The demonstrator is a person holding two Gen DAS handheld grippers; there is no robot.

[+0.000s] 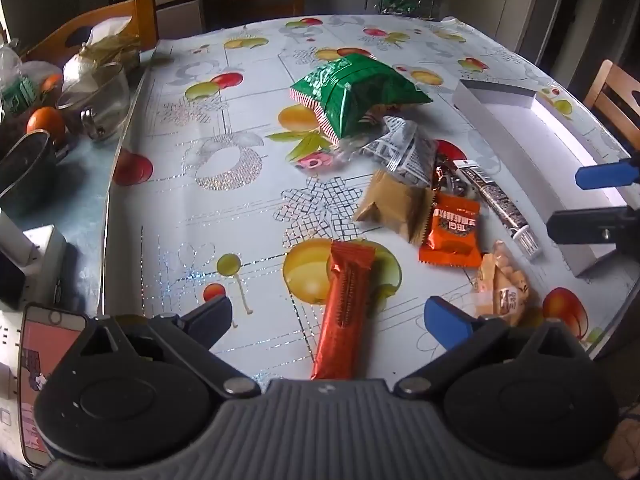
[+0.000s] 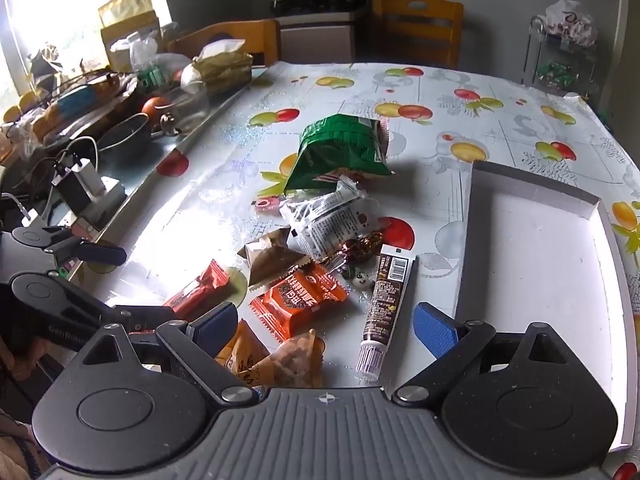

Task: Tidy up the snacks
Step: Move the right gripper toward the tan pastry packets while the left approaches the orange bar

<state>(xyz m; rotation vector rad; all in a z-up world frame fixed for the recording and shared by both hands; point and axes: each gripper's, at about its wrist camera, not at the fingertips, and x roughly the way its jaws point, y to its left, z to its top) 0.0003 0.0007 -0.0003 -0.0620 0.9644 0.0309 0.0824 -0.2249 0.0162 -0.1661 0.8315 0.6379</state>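
Observation:
Several snacks lie heaped mid-table: a green bag [image 1: 356, 92] [image 2: 340, 152], a newsprint packet [image 2: 332, 220], a brown packet [image 1: 392, 204], an orange packet [image 1: 452, 232] [image 2: 300, 300], a dark stick pack [image 1: 500, 204] [image 2: 384, 304] and a tan packet [image 1: 504, 288] [image 2: 296, 360]. A red bar [image 1: 348, 308] [image 2: 200, 288] lies under the gap of my left gripper [image 1: 330, 320] [image 2: 132, 284], which is open and holds nothing. My right gripper [image 2: 325, 326] [image 1: 588, 200] hangs open over the tan packet and the stick pack's end. An open white box [image 2: 536, 260] [image 1: 520, 120] sits to the right.
The fruit-print tablecloth [image 1: 224, 208] covers the table. Along its left side stand a glass bowl [image 1: 104, 96], oranges [image 1: 46, 122], a dark pan [image 2: 124, 136], chargers [image 2: 86, 184] and a phone [image 1: 44, 376]. Wooden chairs [image 2: 416, 20] stand behind the table.

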